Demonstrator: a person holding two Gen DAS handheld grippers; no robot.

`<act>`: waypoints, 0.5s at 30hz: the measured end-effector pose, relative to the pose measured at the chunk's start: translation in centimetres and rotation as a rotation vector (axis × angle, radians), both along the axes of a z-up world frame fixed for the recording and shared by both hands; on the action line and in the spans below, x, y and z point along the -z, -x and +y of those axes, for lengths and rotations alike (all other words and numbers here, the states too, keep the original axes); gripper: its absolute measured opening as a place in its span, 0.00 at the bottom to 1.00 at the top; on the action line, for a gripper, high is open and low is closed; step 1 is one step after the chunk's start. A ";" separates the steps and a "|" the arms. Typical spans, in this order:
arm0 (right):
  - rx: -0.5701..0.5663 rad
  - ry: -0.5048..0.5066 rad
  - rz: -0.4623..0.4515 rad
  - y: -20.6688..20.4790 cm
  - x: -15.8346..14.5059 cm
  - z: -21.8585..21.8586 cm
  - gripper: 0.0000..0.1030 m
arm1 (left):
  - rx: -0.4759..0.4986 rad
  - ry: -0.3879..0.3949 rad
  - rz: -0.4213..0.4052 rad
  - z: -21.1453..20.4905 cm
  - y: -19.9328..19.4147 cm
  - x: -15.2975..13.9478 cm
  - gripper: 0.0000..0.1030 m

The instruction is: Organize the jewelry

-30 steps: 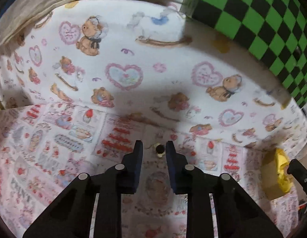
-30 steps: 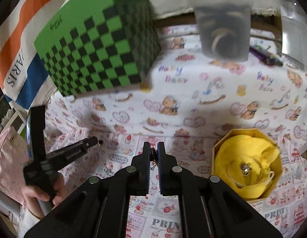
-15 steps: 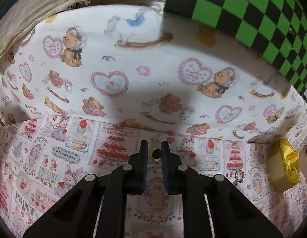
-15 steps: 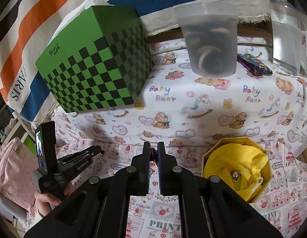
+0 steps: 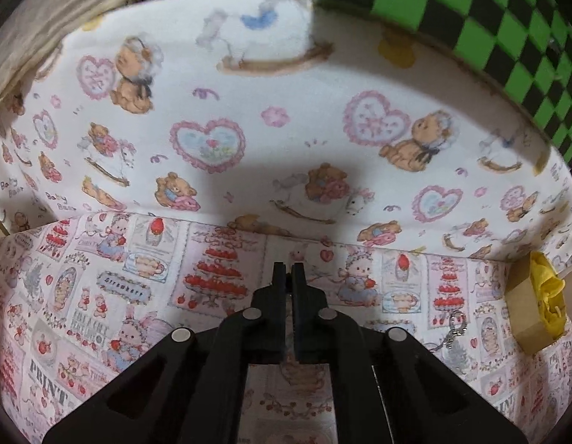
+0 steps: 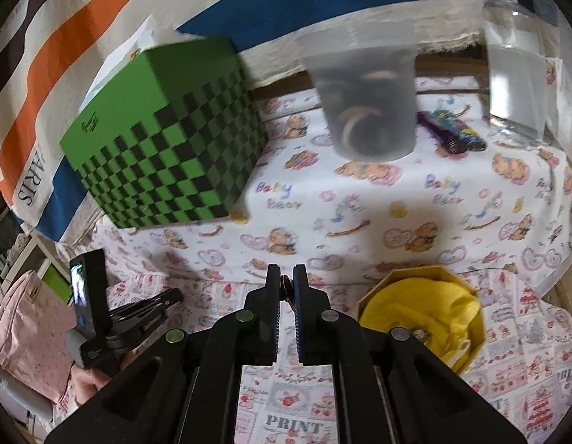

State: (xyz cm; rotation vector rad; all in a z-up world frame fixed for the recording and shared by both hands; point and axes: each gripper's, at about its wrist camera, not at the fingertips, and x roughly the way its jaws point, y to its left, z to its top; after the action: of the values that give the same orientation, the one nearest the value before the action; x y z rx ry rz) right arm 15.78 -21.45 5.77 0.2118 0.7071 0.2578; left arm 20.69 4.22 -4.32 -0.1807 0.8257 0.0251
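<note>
While left gripper (image 5: 288,272) pitches tableward, closed, right gripper (image 6: 285,277) pinches earring (image 6: 285,284).

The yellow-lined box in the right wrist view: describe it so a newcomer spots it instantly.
Start at the big green checkered cube at the back left, then cross to the cloth's front right. There sits the octagonal box, stuffed with bright yellow fabric, the only yellow thing around.

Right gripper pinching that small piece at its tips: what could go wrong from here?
1. The right gripper holds the small piece only at its very tips; it may slip out and vanish against the busy patterned cloth.
2. The box has crumpled yellow lining; a dropped piece could hide in its folds.
</note>
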 end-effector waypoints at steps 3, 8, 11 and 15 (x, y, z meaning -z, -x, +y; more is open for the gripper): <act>0.023 -0.017 -0.003 -0.2 -0.3 -1.0 0.07 | -0.007 0.016 -0.044 0.3 0.9 -0.8 0.02; 0.094 0.006 -0.053 0.2 -1.1 -1.9 0.07 | -0.020 0.065 -0.097 -0.1 3.5 -3.6 0.02; 0.072 0.010 -0.058 0.8 -1.4 -1.8 0.07 | -0.016 0.039 -0.173 -1.4 5.7 -6.4 0.02; 0.034 0.026 -0.071 2.5 -2.8 -2.7 0.07 | 0.012 0.030 -0.257 -2.7 8.3 -9.6 0.02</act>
State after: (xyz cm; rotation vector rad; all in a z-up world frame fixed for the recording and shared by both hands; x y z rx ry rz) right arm 13.30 -24.11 8.55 0.1891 0.6358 0.2223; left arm 12.38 1.48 5.29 -0.2030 0.5713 -0.0212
